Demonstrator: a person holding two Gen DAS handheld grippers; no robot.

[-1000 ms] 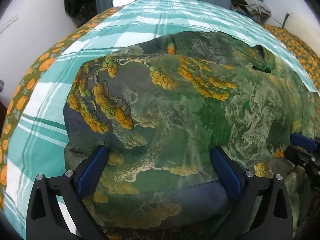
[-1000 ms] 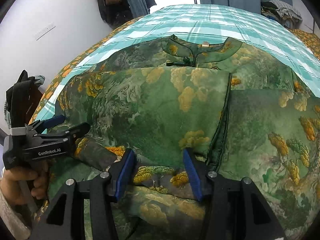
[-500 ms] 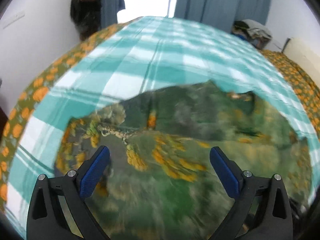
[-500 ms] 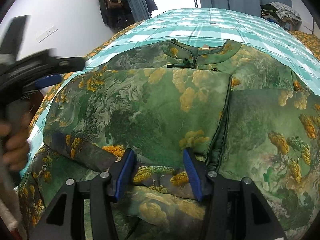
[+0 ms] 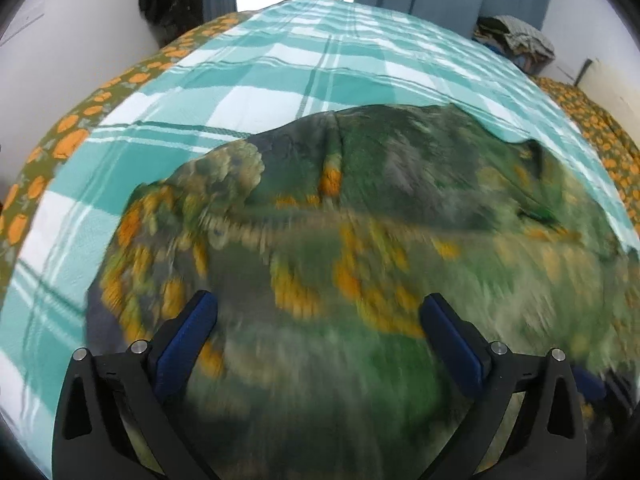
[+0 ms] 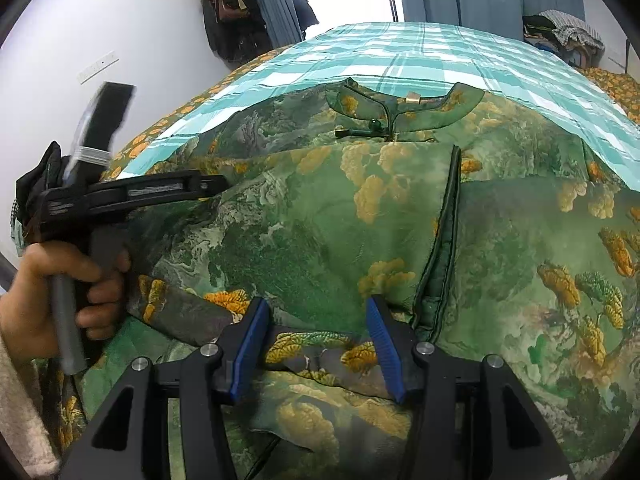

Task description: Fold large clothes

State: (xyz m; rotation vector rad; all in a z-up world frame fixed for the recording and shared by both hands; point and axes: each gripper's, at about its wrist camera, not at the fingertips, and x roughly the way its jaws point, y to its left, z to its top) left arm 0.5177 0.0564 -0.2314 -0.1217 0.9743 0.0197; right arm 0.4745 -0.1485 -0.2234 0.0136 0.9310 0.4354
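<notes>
The dress [image 6: 320, 216] lies across the middle of the bed [image 6: 420, 56], lower half folded up toward the collar. The right gripper [image 6: 316, 344] has fingers half spread over the fold's near edge (pinning it, probably; no clear pinch). The left gripper [image 5: 316, 336], fingers wide and empty, hovers above blurred cloth. Bare bedspread fills the upper frame.

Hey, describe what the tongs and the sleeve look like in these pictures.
Both tongs are black angular frames with silver screws and blue ribbed fingers. The left tongs have a grey handle and pale tape around an upright black block. A cream knitted sleeve shows.
</notes>
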